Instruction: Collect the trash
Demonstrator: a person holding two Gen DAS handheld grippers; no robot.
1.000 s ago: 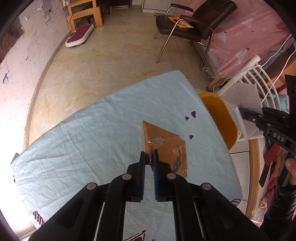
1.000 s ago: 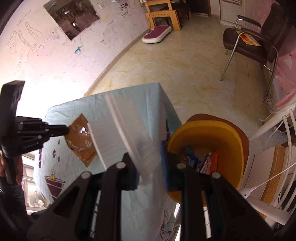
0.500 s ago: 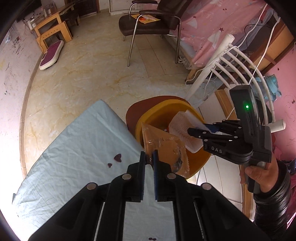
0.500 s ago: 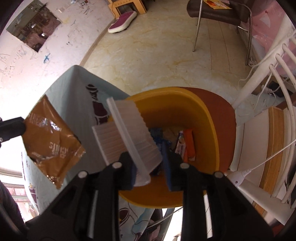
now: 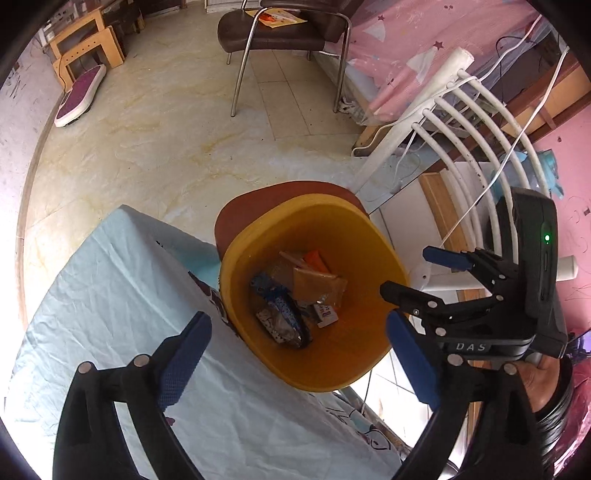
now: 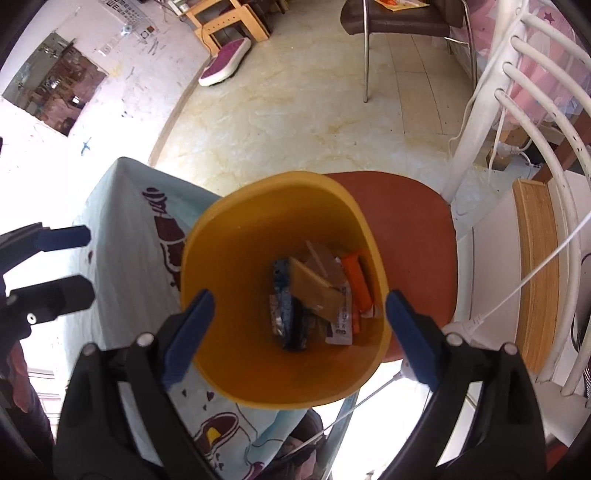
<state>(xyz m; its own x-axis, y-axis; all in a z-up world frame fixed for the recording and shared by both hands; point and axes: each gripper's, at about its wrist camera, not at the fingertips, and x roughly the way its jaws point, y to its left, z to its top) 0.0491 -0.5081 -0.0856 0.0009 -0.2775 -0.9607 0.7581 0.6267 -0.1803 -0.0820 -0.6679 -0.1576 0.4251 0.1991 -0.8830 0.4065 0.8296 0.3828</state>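
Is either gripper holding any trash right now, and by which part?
Nothing held: left gripper and right gripper have just opened, empty, above the yellow bin.

A dark chair (image 5: pixel 280 27) stands on the marble floor (image 5: pixel 166 140), well apart from the white rack (image 5: pixel 480 122).
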